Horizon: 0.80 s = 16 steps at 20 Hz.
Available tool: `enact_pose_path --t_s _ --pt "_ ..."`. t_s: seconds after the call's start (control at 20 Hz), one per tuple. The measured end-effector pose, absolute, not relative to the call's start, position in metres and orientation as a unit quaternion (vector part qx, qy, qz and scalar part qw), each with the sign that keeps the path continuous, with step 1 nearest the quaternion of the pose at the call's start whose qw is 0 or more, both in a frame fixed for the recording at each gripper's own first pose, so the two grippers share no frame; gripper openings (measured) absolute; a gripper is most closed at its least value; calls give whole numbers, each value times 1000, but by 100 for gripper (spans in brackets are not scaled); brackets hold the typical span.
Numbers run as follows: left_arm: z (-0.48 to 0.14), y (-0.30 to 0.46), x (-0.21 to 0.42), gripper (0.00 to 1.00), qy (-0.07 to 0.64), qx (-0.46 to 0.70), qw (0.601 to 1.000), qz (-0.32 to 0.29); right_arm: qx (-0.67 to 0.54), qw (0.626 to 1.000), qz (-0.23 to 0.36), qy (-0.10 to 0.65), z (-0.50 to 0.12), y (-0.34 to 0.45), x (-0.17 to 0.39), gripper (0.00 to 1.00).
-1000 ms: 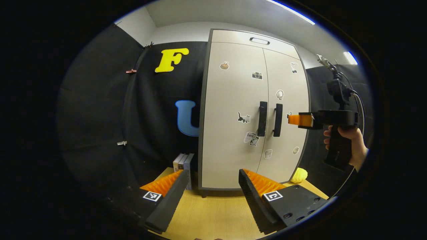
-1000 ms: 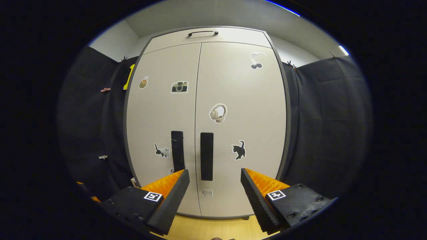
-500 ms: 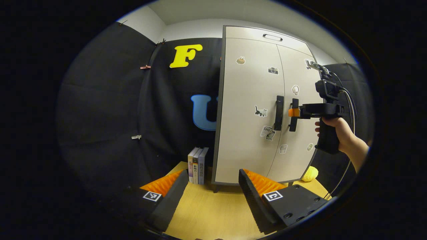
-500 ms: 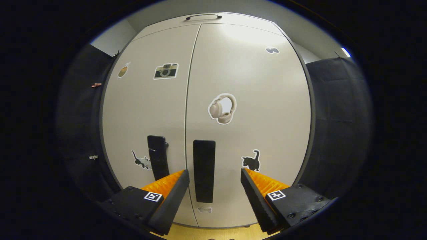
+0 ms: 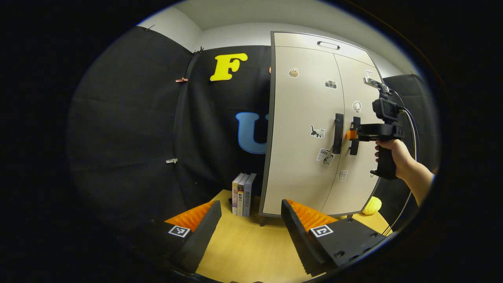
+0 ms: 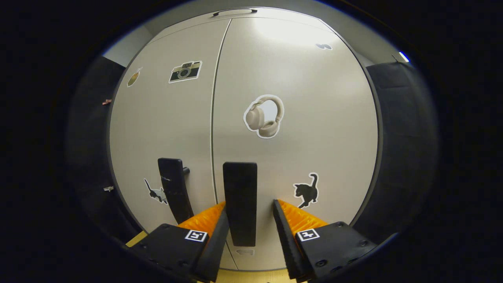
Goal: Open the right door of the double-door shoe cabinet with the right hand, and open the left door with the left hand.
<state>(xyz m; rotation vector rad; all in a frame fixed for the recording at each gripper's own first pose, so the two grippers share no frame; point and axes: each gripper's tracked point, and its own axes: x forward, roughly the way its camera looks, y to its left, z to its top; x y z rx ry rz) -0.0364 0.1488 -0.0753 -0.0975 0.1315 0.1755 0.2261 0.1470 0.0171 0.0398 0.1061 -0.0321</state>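
The pale double-door shoe cabinet (image 5: 302, 118) stands with both doors closed. In the right gripper view, the right door's black handle (image 6: 240, 188) sits between the fingers of my right gripper (image 6: 249, 204). The left finger lies against the handle and a small gap shows at the right finger. The left door's handle (image 6: 173, 192) is just to the left. In the left gripper view, a hand holds the right gripper (image 5: 351, 135) at the right door handle (image 5: 355, 135). My left gripper (image 5: 250, 203) is open and holds nothing, low over the table and well short of the left door handle (image 5: 338, 133).
Three books (image 5: 243, 194) stand upright against the cabinet's left side on the wooden table (image 5: 251, 251). A yellow object (image 5: 371, 205) lies at the cabinet's right foot. A cable hangs from the right gripper.
My right gripper has moved in onto the right door handle and its fingers have narrowed around it. My left gripper's view has swung left, so the cabinet sits farther right.
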Motion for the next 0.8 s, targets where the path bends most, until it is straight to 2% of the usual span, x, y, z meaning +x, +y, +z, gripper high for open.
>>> enact_pose_path --t_s 0.1,0.2,0.25,0.45,0.55,0.8 --pt "-74 149 -39 95 63 -48 993 89 30 998 -2 57 17 155 227 62" --pt "-75 149 -41 95 64 -50 993 89 35 998 4 59 17 158 226 44" --pt "-76 149 -43 95 64 -52 993 90 38 997 5 61 16 158 227 38" --pt "-80 151 -50 95 67 -60 992 90 51 996 9 67 15 158 227 34" --pt "-86 148 -54 95 75 -68 991 83 41 997 12 70 15 158 227 23" --pt "-90 146 -56 95 85 -80 991 71 56 994 42 81 14 159 217 14"
